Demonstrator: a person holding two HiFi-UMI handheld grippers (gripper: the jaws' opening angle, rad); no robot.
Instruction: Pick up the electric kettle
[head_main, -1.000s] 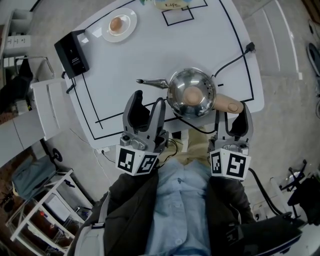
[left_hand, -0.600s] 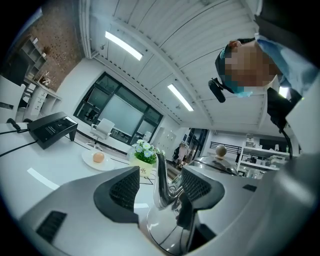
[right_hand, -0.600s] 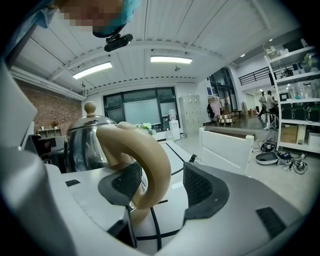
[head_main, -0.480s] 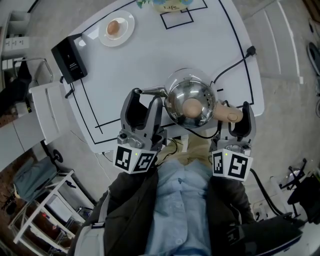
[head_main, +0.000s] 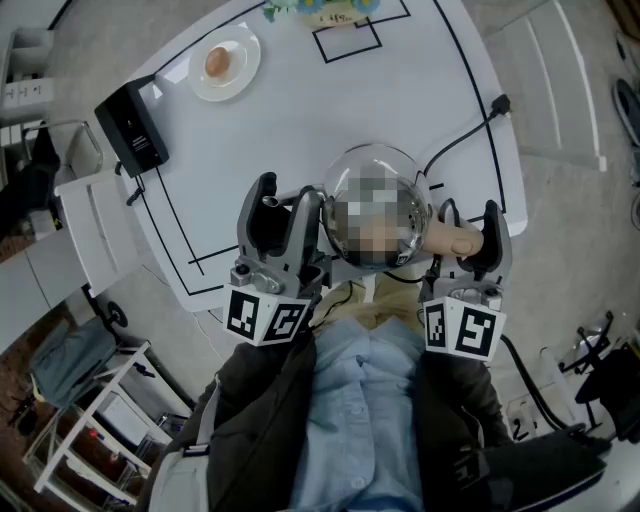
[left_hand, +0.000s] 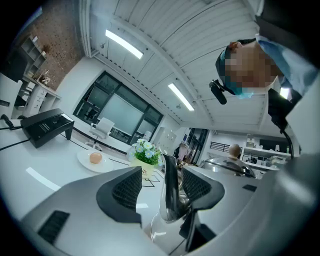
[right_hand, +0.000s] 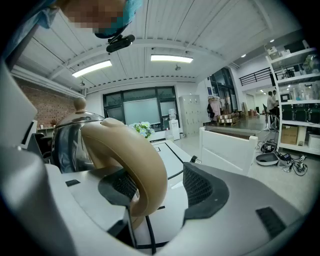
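At the centre of the head view, the polished steel electric kettle (head_main: 376, 160) sits over the near edge of the white table marked with black lines (head_main: 300, 110), close in front of the person's body. Its thin curved steel spout (left_hand: 170, 190) points to frame left and its beige rounded handle (right_hand: 125, 150) to frame right.

The left gripper (head_main: 287, 195) has its jaws spread with the spout standing between them. In the left gripper view the spout lies against the right-hand pad, and a clear gap shows to the other pad. The right gripper (head_main: 468, 215) is likewise spread around the handle. In the right gripper view the handle rests against the left-hand pad, while the right-hand pad stands apart from it. Neither tool is pinching yet.

A black power cord (head_main: 465, 125) runs from the table's right edge toward the kettle. A white plate with a small brown round item (head_main: 222, 65) and a black box (head_main: 130, 130) lie well apart in the upper left.

As I judge it, both grippers are in place on either side of the kettle, so the approach is done. Closing on the handle remains, and so does a clear lift. Whether the base has already left the table cannot be told from these views.
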